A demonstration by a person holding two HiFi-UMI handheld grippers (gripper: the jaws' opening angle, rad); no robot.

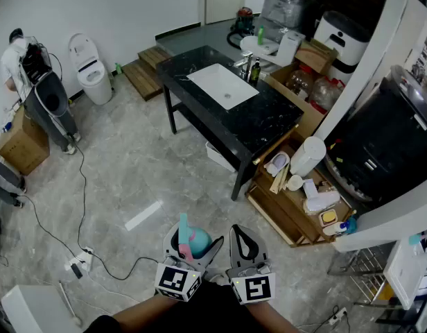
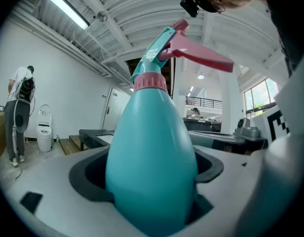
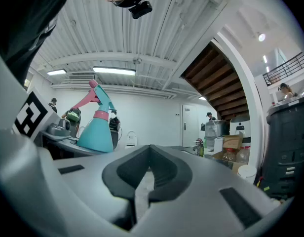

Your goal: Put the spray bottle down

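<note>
A teal spray bottle [image 1: 195,242] with a pink trigger and collar stands upright between the jaws of my left gripper [image 1: 194,239], which is shut on its wide body and holds it well above the floor. In the left gripper view the spray bottle [image 2: 152,152] fills the middle, its trigger pointing right. My right gripper [image 1: 241,234] hangs just to the right, shut, with nothing between its pads. From the right gripper view the spray bottle [image 3: 96,130] shows at the left, beyond the closed right gripper [image 3: 148,156].
A black marble counter [image 1: 269,116] with a white sink [image 1: 224,85] stands ahead. A low wooden tray [image 1: 286,217] of bottles lies on the floor at the right, beside a black appliance [image 1: 387,144]. A cable [image 1: 82,186] and power strip [image 1: 78,262] cross the floor at the left. A toilet [image 1: 92,71] stands at the far left.
</note>
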